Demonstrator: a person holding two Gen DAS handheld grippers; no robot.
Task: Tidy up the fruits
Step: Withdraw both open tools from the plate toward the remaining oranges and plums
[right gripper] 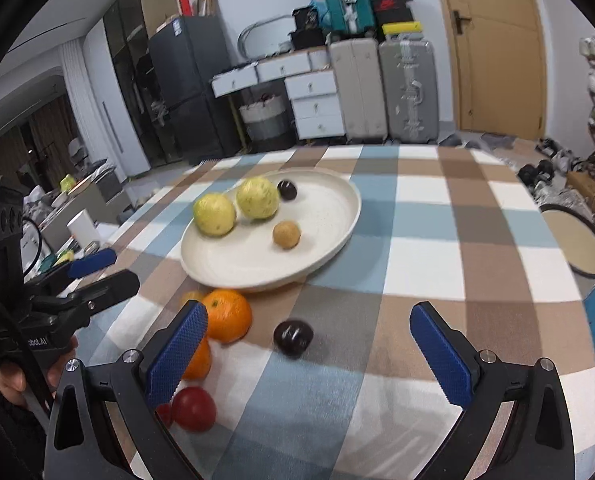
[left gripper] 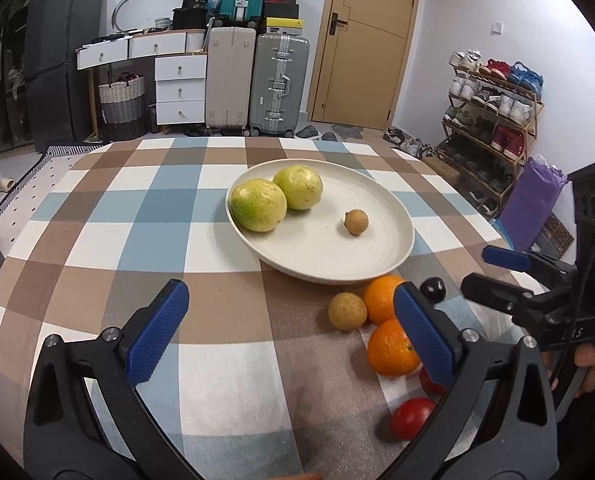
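Note:
A cream plate [left gripper: 377, 264] [right gripper: 329, 248] holds two yellow-green fruits [left gripper: 259, 206] [right gripper: 214, 214], a small brown longan [left gripper: 356, 222] [right gripper: 286, 234] and, in the right wrist view, a dark plum [right gripper: 286, 190]. Loose on the checked cloth lie two oranges [left gripper: 389, 350] [right gripper: 227, 314], another longan [left gripper: 347, 311], a dark plum [left gripper: 432, 289] [right gripper: 292, 338] and red tomatoes [left gripper: 411, 418] [right gripper: 193, 408]. My left gripper [left gripper: 289, 296] [right gripper: 109, 270] is open and empty, left of the loose fruit. My right gripper [right gripper: 308, 312] [left gripper: 485, 270] is wide open, the loose plum just ahead, untouched.
The checked tablecloth [left gripper: 137, 208] reaches the table's far edge. Beyond it stand suitcases [left gripper: 279, 84], white drawers [left gripper: 179, 90] and a shoe rack [left gripper: 493, 120]. A round tray [right gripper: 577, 240] lies beside the table on the right. A hand [right gripper: 13, 380] grips the left gripper's handle.

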